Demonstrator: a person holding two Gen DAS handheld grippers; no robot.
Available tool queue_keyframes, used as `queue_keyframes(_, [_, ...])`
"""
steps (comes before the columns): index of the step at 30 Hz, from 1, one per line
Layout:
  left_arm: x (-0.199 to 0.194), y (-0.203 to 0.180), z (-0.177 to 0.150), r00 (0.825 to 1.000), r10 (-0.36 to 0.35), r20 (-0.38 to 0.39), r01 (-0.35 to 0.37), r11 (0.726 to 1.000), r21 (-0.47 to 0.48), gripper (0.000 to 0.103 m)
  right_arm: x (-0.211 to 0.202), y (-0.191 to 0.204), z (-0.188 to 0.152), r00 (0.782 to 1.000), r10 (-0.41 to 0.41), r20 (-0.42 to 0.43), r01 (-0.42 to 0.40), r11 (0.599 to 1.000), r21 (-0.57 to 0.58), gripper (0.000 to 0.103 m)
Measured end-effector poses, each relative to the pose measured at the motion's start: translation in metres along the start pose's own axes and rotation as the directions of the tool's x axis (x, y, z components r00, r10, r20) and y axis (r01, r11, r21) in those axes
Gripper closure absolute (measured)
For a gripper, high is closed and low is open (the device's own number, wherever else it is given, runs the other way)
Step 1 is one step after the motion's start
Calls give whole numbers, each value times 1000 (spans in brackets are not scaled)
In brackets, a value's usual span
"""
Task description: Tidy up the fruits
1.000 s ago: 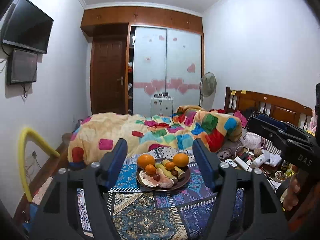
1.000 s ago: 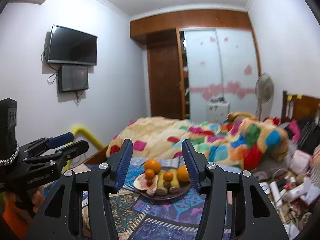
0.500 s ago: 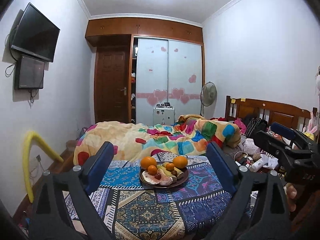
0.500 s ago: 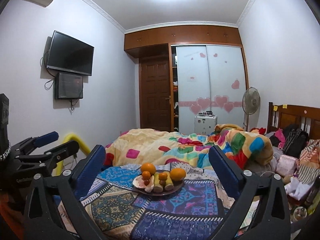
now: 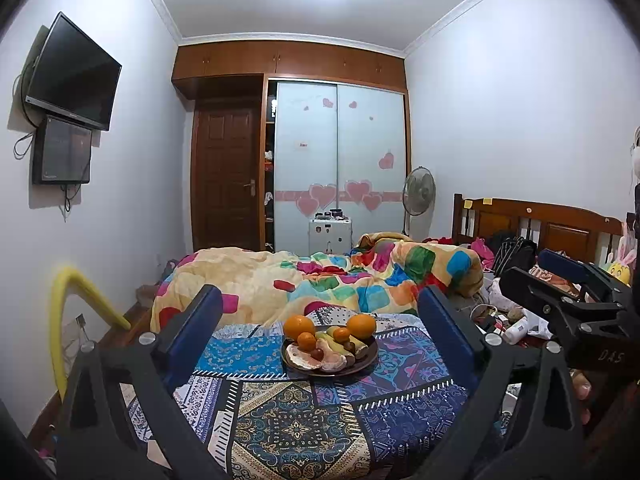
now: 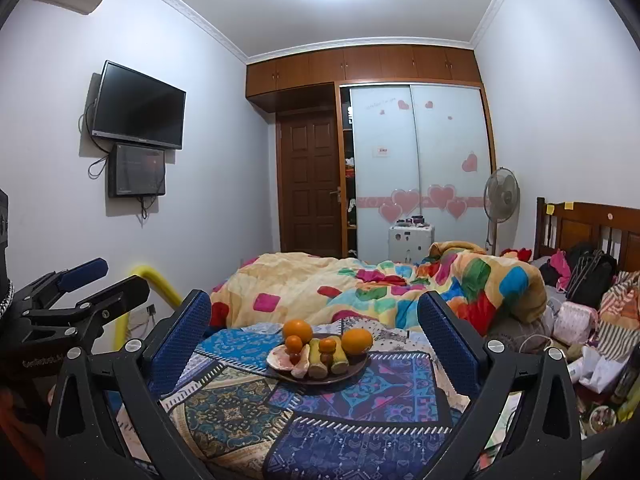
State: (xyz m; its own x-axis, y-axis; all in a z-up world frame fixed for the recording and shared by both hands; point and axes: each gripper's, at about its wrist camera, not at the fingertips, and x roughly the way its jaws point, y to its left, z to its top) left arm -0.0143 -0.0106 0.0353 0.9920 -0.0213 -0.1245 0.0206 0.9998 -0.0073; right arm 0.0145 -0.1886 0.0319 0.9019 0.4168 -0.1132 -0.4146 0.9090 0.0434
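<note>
I am holding the left gripper [image 5: 320, 322] and right gripper [image 6: 314, 318] with jaws wide apart, gripping nothing, well short of the plate [image 5: 292, 362] of fruit on the patterned cloth [image 5: 280, 428]. Small dark fruits [image 5: 318, 354] are staying hard to identify.

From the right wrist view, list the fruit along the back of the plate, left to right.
Large orange at the back left → small tangerine → small tangerine resting on the bananas → large orange on the right.
</note>
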Motion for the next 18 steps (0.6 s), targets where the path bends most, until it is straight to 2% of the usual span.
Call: queue_keyframes(18, [-3,-4,0,1000,-5,11,5,1000,10,1,-1,1,0,1000,1,-2,-1,1000,-2,0])
